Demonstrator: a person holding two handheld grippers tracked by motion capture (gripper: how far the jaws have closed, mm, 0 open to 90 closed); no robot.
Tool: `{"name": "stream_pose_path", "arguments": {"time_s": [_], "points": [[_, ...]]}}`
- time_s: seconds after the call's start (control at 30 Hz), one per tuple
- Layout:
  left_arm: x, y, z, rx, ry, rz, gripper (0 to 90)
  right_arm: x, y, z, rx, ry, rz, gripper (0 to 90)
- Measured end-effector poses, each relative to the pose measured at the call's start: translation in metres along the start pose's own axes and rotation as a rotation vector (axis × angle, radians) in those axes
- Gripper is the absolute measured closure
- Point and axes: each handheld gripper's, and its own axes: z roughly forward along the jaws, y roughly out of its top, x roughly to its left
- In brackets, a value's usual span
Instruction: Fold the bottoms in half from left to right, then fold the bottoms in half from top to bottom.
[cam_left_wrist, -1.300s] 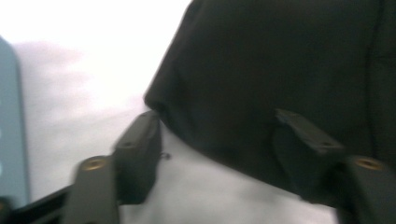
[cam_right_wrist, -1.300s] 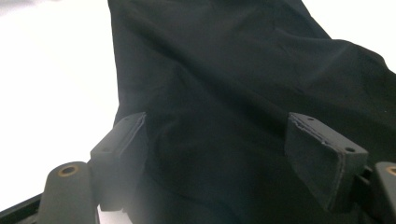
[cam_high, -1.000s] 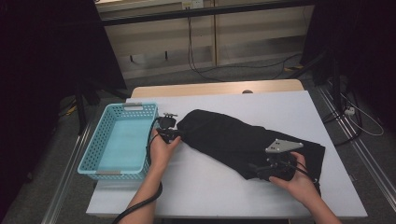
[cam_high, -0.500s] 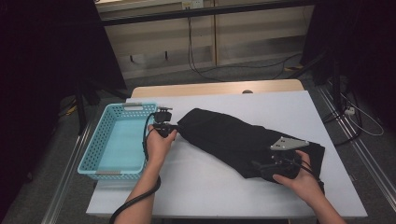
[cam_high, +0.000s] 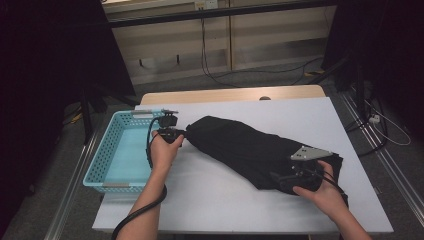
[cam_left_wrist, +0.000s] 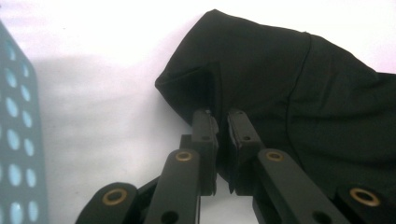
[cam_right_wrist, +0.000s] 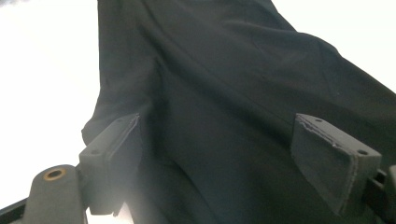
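Observation:
A black garment (cam_high: 250, 150) lies stretched slantwise across the white table (cam_high: 210, 200), from centre left down to the right. My left gripper (cam_high: 184, 134) is at the garment's left tip. In the left gripper view its jaws (cam_left_wrist: 222, 121) stand nearly together, pinching a fold of the black cloth (cam_left_wrist: 303, 93). My right gripper (cam_high: 277, 180), with a grey plate on top, rests at the garment's lower right end. In the right gripper view it (cam_right_wrist: 219, 140) is open wide, its pads (cam_right_wrist: 112, 154) straddling the dark fabric (cam_right_wrist: 224, 84).
A light blue perforated basket (cam_high: 95, 167) stands on the table's left side, just left of my left hand; its wall (cam_left_wrist: 18, 140) edges the left gripper view. Bare white table lies in front of the garment and behind it. Cables run across the floor beyond.
My left gripper has drawn the garment's tip slightly left and away, toward the basket, pulling the cloth straighter. The right gripper has stayed roughly in place.

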Motion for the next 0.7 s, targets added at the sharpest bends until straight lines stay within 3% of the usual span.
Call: {"name": "stream_pose_path", "arguments": {"time_s": [0.43,0.7], "points": [[0.012,0.005,-0.015,-0.005,0.023,-0.019,83.5,-0.001,0.001,0.002,0.000,0.002,0.004,16.6],[0.012,0.017,-0.027,-0.010,0.001,-0.037,83.7,-0.003,0.000,0.001,0.003,-0.002,0.009,16.5]]}}
